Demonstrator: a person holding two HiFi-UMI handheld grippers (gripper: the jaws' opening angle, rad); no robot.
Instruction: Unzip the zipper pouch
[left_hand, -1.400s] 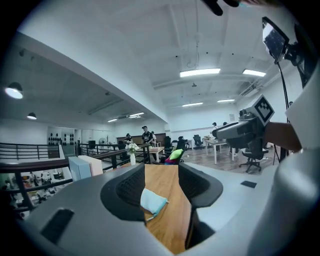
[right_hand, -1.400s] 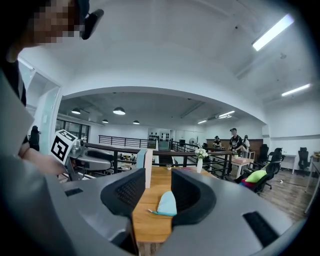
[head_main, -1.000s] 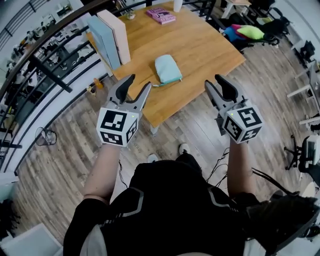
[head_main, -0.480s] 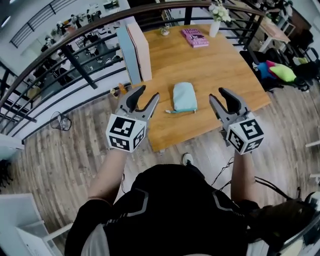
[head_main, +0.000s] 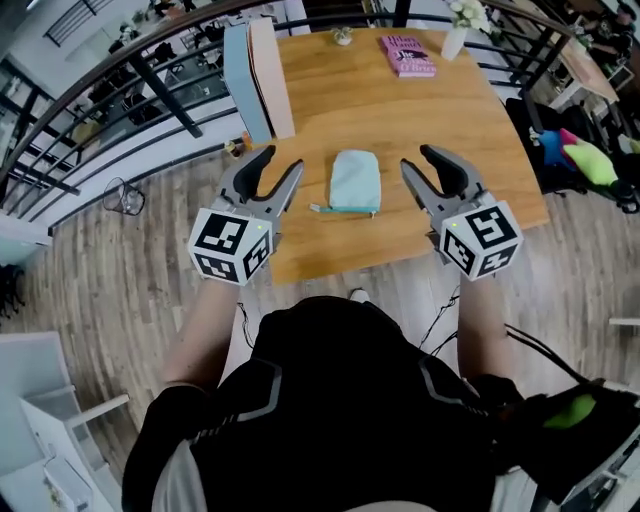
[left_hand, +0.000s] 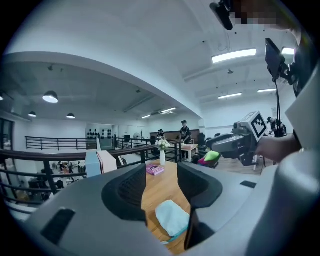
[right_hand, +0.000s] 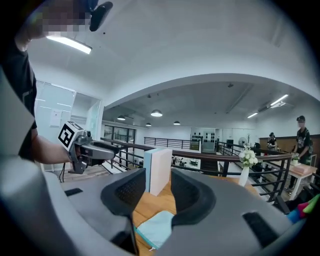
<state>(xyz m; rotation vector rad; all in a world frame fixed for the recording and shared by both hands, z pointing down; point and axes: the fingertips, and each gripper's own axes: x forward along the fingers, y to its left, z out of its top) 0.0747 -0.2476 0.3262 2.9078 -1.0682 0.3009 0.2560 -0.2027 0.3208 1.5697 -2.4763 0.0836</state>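
Zipper pouch (head_main: 355, 182), pale mint-green soft fabric, rectangular: lies flat on the light wooden surface (head_main: 330, 110), near its front edge. A darker teal zip edge runs along the pouch's near side, and a small tab sticks out at the end toward the person's left. Zip appears closed.

Left claw (head_main: 281, 162): held off the surface, to the left of the pouch, not touching it. Jaws wide apart and have just been closing a little. Nothing between them; the left gripper view shows only bare wood and the pouch beyond the tips.

Right claw (head_main: 419, 158): to the right of the pouch, also clear of it. Jaws wide, empty; the pouch lies low beyond them in the right gripper view.

The pouch sits between the two claws, apart from both.

Also on the surface:
- Two upright flat boards (head_main: 258, 80), one light blue and one pale pink, stand side by side at the far left edge.
- Pink book (head_main: 407, 55) lies flat at the far side.
- White vase with white flowers (head_main: 455, 40) stands just beside the book.
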